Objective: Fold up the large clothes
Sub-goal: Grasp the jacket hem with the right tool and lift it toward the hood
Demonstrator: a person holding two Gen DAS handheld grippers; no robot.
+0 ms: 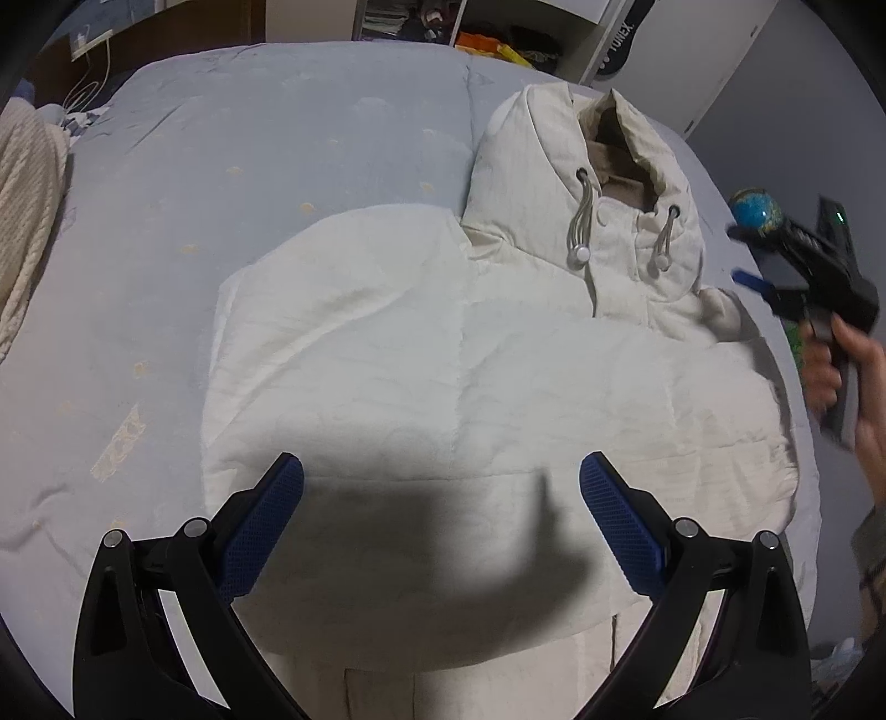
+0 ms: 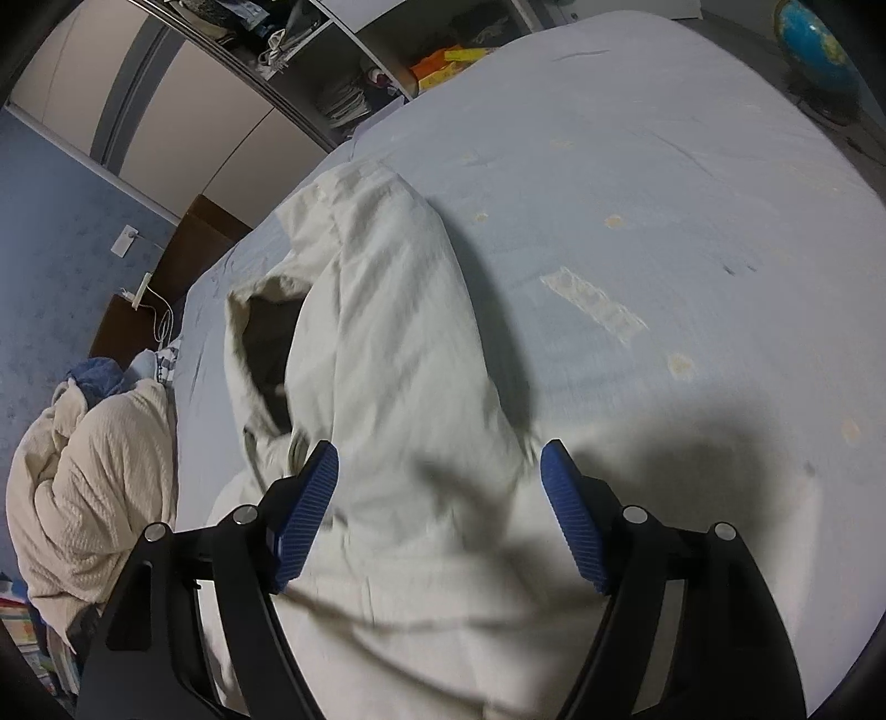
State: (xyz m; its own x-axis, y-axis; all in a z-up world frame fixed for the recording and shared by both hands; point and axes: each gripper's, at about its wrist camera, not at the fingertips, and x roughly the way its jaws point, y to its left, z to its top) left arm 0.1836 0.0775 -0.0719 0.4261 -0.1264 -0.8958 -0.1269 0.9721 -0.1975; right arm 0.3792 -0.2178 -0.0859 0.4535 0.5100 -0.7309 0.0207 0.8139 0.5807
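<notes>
Jacket (image 1: 470, 387), cream and hooded, lies flat on the bed (image 1: 249, 166) in your left wrist view, filling the middle and near part of the frame. Its hood (image 1: 598, 183) points to the far right, with two grey drawcords (image 1: 581, 227) hanging over the collar. A broad fold of fabric lies across the body of the garment. Your left gripper (image 1: 441, 487) hovers above the near half of the jacket with its blue-padded fingers (image 1: 266, 520) spread wide and nothing between them; its shadow falls on the cloth beneath. At the right edge you can see your right hand (image 1: 847, 382) holding the right gripper (image 1: 745, 279), which sits beyond the jacket's right side; motion blur keeps you from reading its jaws here. A globe (image 1: 756, 207) shows just behind it, and a knitted cream blanket (image 1: 27, 210) lies at the left edge of the bed.

From your right wrist view, the jacket (image 2: 387, 387) runs from the near foreground away to the far left, with the hood opening (image 2: 271, 343) dark on its left side. Your right gripper (image 2: 440, 465) is held over the garment, fingers (image 2: 310, 498) spread apart and empty, the cloth visible between them. Pale blue bed cover (image 2: 637, 194) fills the right half. The knitted blanket (image 2: 88, 476) is bunched at the left, the globe (image 2: 814, 50) sits at the far right, and shelves (image 2: 360, 66) stand beyond the bed.
</notes>
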